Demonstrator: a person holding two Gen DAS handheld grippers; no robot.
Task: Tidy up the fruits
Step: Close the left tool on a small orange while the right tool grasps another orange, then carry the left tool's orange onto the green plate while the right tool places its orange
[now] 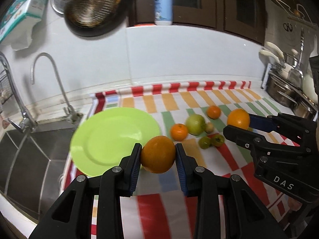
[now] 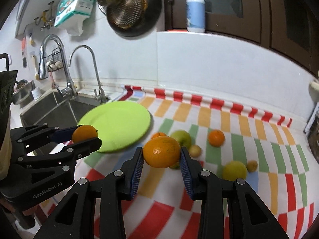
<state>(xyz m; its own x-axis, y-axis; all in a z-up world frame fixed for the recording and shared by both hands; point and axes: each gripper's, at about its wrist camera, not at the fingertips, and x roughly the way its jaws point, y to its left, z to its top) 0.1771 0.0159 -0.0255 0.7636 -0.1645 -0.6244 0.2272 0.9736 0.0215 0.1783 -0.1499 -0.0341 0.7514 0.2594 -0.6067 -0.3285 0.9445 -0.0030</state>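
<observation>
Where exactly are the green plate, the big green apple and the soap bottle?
green plate [image 1: 103, 137]: left wrist view, bare middle of the dish.
green apple [image 1: 195, 123]: left wrist view, centre of its skin.
soap bottle [image 2: 195, 15]: right wrist view, middle of its body.

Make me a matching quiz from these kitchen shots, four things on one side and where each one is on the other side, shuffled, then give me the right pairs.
Things:
1. green plate
2. orange
3. green apple
4. pump bottle

Places:
A. on the ledge above the white wall tiles
B. clamped in the left gripper
C. on the checked cloth among small fruits
D. on the counter next to the sink

Pairs: 1-D, 2-B, 3-C, 4-A
</observation>
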